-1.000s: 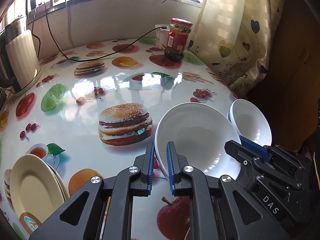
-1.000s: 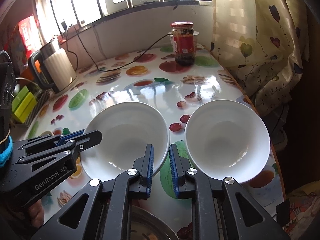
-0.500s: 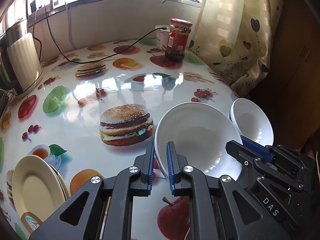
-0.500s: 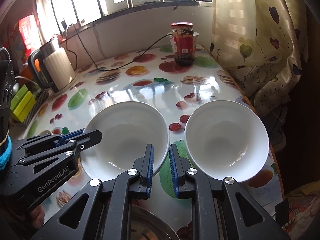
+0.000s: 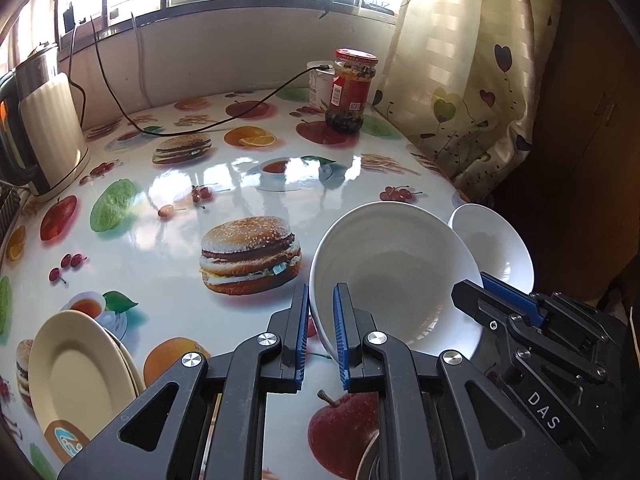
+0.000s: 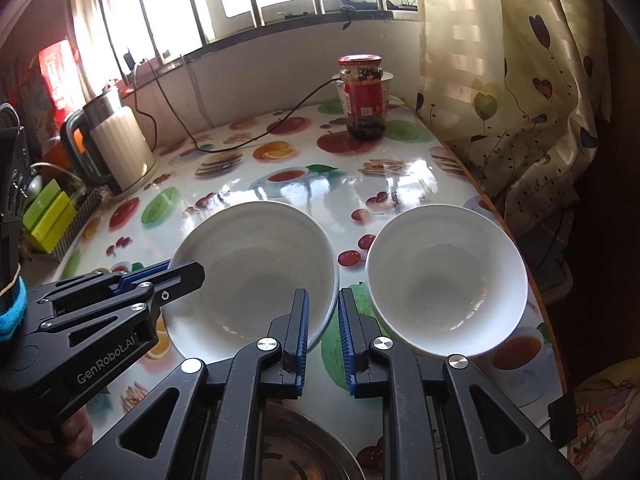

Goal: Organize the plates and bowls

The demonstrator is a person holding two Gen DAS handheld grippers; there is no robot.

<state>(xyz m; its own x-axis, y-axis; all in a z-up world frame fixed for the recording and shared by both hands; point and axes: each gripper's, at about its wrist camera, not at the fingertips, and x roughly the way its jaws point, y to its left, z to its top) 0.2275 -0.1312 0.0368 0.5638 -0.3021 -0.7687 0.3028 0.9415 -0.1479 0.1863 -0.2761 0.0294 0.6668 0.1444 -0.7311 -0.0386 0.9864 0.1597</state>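
Note:
Two white bowls stand side by side near the table's front right. My left gripper is shut on the near rim of the larger white bowl, which is tilted; it also shows in the right wrist view, with the left gripper at its left rim. My right gripper is nearly shut and empty, in the gap between that bowl and the smaller white bowl. The smaller bowl shows behind the larger one. Cream plates are stacked at the front left.
A metal bowl lies just below my right gripper. A red-lidded jar and a white cup stand at the back right, a kettle at the back left, with a black cable between. A curtain hangs beside the table's right edge.
The left gripper has drifted slightly with the larger bowl still in it, the view shifting a little. The right gripper and the smaller bowl have not moved.

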